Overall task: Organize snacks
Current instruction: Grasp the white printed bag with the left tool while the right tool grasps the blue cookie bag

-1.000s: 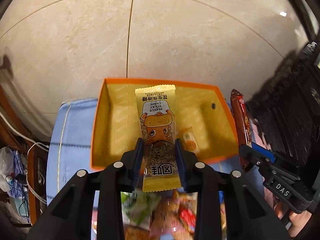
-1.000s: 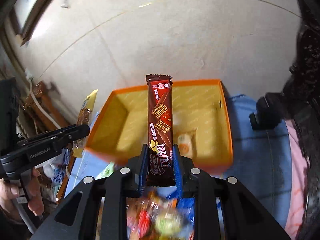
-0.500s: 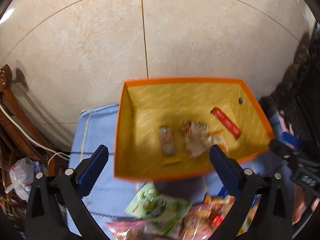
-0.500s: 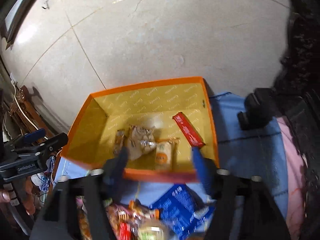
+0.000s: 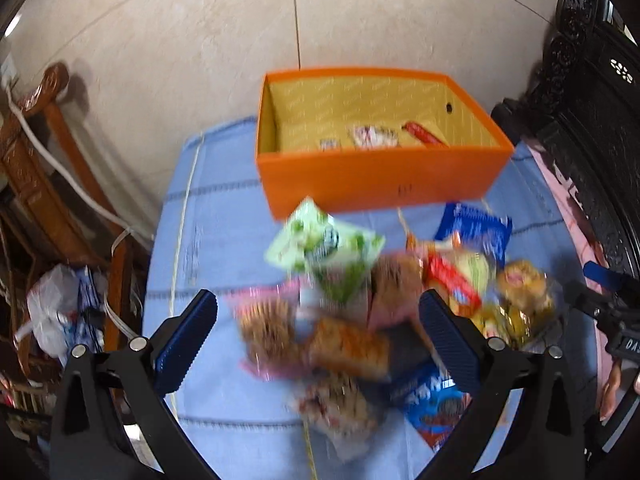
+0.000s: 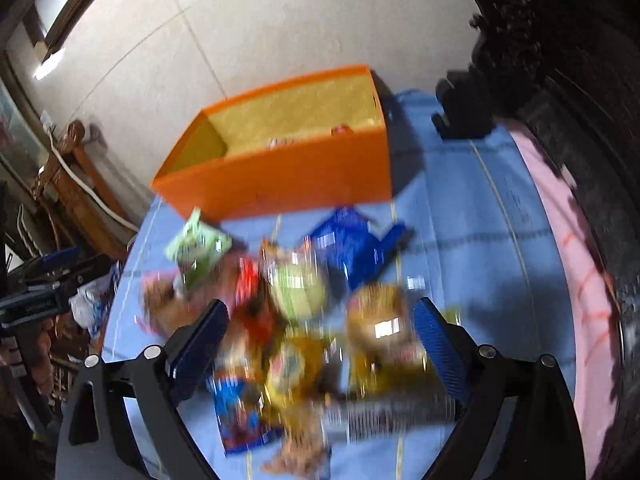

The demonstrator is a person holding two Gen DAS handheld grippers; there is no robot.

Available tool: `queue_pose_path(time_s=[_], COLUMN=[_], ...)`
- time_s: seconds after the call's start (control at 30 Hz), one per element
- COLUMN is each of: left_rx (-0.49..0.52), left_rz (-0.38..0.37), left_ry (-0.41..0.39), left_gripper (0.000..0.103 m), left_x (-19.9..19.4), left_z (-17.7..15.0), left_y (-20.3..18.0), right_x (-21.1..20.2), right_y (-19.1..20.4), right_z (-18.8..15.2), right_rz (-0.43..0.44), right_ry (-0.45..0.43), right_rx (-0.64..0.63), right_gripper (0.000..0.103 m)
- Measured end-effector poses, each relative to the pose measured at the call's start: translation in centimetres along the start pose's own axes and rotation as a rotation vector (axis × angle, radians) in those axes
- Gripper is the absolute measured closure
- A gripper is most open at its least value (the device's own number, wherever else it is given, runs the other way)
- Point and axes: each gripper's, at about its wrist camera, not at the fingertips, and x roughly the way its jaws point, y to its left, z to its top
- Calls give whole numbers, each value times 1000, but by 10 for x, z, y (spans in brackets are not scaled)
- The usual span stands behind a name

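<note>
Snacks (image 5: 352, 320) lay heaped on a blue cloth (image 5: 216, 216) in the left wrist view, near the orange box (image 5: 380, 176) that already held a few packets and appeared meant to collect the rest. Left hand-held gripper (image 5: 318, 340) hung above the pile, jaws wide and empty. In the right wrist view, the right hand-held gripper (image 6: 320, 340) stood over the same blurred heap, its jaws opening with nothing clamped, seemingly poised for another pick; the box sat beyond, at the cloth's far edge.
</note>
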Motion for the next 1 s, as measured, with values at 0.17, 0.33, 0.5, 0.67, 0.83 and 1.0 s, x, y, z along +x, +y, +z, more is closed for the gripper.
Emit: queue_pose_path(time_s=[0.17,0.33,0.5,0.67,0.83,1.0], left_rx=[-14,-60,-146,-214,-190,-123], left_rz=[2,-18,0,-10,35,22], left_ry=[80,196,268,326,299,313], left_gripper=[4,4,4,4,44,67], left_x=[15,48,80,103,108,100], left_z=[-46,-80,-102,-111,-119,-122], left_y=[-5,-10,-7,-3,-6,-6], right_x=[-9,-19,-26,-29,-25,-12], right_y=[-5,-11,-18,-31,-42,-50], right_z=[-34,-55,-71,-85,-93,-94], right_rz=[-2,12,26,23,5,-13], right_ry=[34,51,68,86,113,146], right_rx=[25,44,54,79,90,84], right_gripper=[9,9,9,9,9,9])
